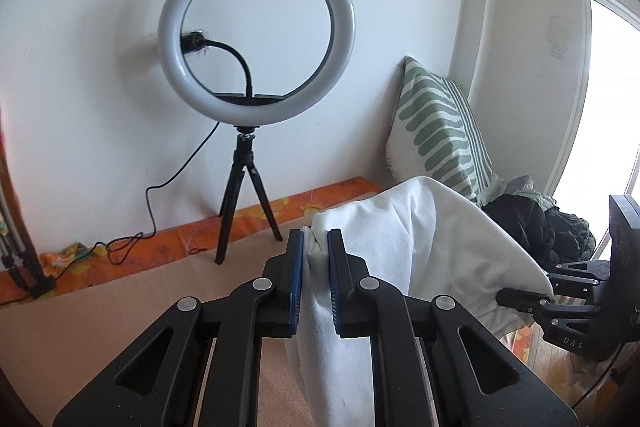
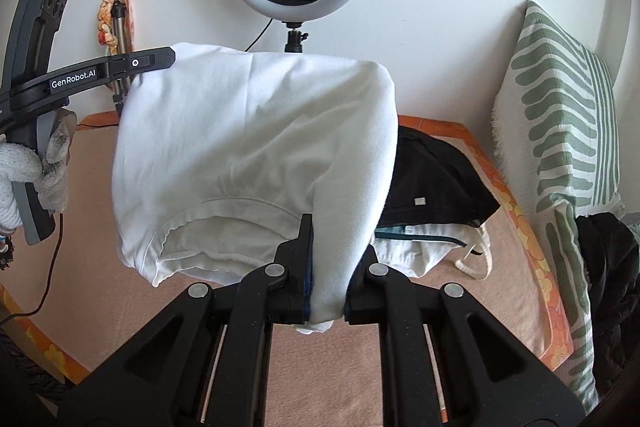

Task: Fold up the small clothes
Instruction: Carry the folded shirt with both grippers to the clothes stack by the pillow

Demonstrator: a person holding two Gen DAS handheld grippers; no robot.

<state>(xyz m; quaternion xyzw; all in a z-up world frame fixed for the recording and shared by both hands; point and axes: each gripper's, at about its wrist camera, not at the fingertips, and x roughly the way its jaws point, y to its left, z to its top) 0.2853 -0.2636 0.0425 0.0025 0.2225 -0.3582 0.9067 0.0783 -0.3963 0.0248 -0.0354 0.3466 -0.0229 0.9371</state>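
A white garment [image 2: 248, 147] hangs in the air, stretched between both grippers above the pink mat [image 2: 100, 307]. My left gripper [image 1: 315, 239] is shut on one bunched corner of it; the cloth [image 1: 432, 239] drapes away to the right. My right gripper [image 2: 326, 227] is shut on another corner, with cloth hanging over its right finger. In the right wrist view the left gripper [image 2: 160, 59] shows at the upper left, clamped on the garment's far edge. In the left wrist view the right gripper [image 1: 540, 297] shows at the right, pinching the cloth's edge.
A ring light on a black tripod [image 1: 256, 39] stands by the wall with its cable across the mat. A green striped cushion [image 2: 560, 131] leans at the right. A black garment [image 2: 436, 179] lies on folded white clothes [image 2: 420, 247] behind the held one. More dark clothes [image 1: 536, 223] lie by the cushion.
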